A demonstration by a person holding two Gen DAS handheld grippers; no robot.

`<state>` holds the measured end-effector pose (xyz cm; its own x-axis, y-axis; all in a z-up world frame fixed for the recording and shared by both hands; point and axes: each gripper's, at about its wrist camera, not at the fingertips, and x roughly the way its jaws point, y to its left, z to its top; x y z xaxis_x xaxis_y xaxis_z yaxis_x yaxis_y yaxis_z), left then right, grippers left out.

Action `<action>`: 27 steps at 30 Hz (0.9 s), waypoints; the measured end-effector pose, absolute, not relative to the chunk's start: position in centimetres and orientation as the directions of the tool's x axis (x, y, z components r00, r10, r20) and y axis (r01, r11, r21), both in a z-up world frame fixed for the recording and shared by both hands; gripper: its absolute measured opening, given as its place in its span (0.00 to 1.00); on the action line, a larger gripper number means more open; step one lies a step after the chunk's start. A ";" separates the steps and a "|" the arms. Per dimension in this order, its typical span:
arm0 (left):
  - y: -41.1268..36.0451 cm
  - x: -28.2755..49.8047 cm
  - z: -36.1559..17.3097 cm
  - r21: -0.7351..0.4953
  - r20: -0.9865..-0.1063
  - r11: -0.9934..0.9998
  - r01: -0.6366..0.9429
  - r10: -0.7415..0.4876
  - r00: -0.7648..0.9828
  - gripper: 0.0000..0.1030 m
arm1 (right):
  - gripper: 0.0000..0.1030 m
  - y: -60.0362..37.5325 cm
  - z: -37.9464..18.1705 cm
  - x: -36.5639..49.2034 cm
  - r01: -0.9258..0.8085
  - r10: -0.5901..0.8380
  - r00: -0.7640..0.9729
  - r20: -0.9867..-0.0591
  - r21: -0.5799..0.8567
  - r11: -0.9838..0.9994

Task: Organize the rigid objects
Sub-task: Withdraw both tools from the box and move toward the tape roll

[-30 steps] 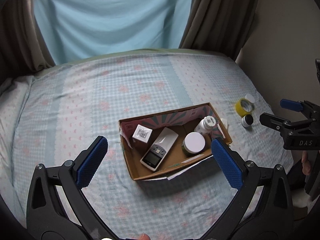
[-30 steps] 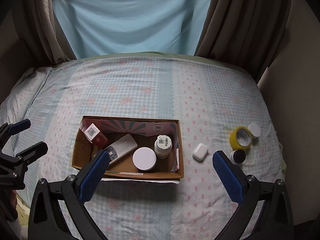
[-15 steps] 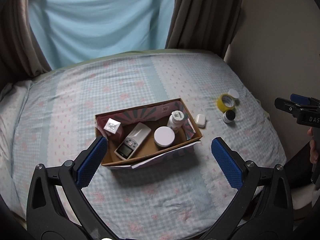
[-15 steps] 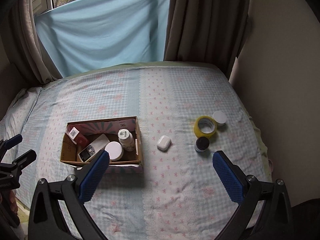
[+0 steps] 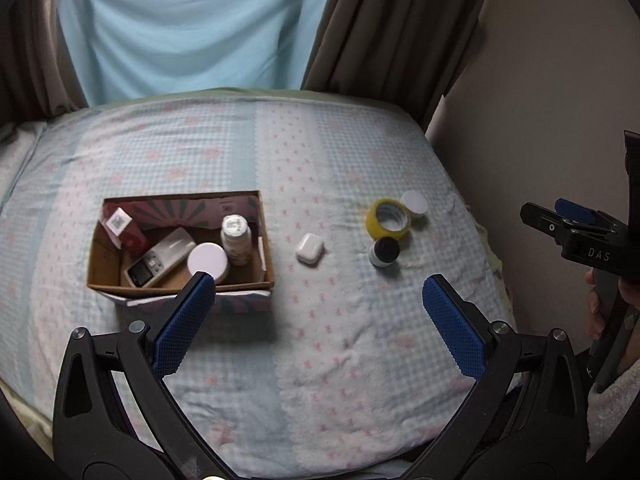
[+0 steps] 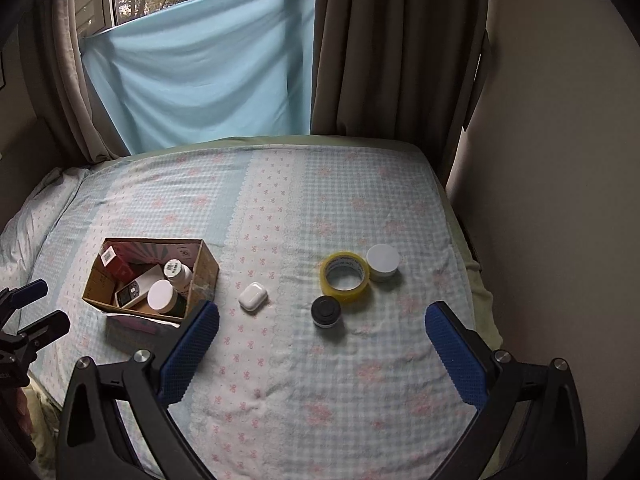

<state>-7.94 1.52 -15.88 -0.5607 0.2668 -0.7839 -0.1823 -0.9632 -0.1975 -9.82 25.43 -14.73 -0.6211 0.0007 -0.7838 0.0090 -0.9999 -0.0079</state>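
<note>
An earbud case [image 6: 253, 297] lies between the cardboard box [image 6: 206, 268] on the left and tape roll [image 6: 345, 282] on the right.

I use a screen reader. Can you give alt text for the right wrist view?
The open right gripper hovers over a bed where an earbud case, tape roll and two small jars lie beside a cardboard box of items.

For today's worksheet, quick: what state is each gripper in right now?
Left gripper: open, holding nothing.
Right gripper: open, holding nothing.
</note>
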 end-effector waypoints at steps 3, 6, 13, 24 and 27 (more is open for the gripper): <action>4.1 -8.1 -16.7 -0.191 -0.804 -0.963 -0.190 0.265 -0.532 1.00 | 1.00 28.4 -15.6 -10.9 -0.017 -0.004 -0.609 -0.793 0.018 -1.000; 6.3 -8.5 -17.3 -0.184 -0.813 -0.956 -0.227 0.278 -0.511 1.00 | 1.00 30.9 -16.5 -12.1 -0.059 0.001 -0.598 -0.801 0.042 -0.997; 10.6 -11.7 -20.4 -0.212 -0.841 -0.930 -0.301 0.330 -0.428 1.00 | 1.00 35.2 -19.0 -14.8 -0.133 0.054 -0.562 -0.826 0.026 -0.991; 17.9 -19.2 -30.3 -0.255 -0.891 -0.887 -0.385 0.370 -0.264 1.00 | 1.00 39.0 -27.6 -21.7 -0.036 0.085 -0.470 -0.879 -0.077 -0.996; 19.9 -20.9 -33.9 -0.236 -0.894 -0.877 -0.419 0.364 -0.259 1.00 | 1.00 39.4 -31.4 -23.7 0.041 0.058 -0.473 -0.879 -0.088 -0.995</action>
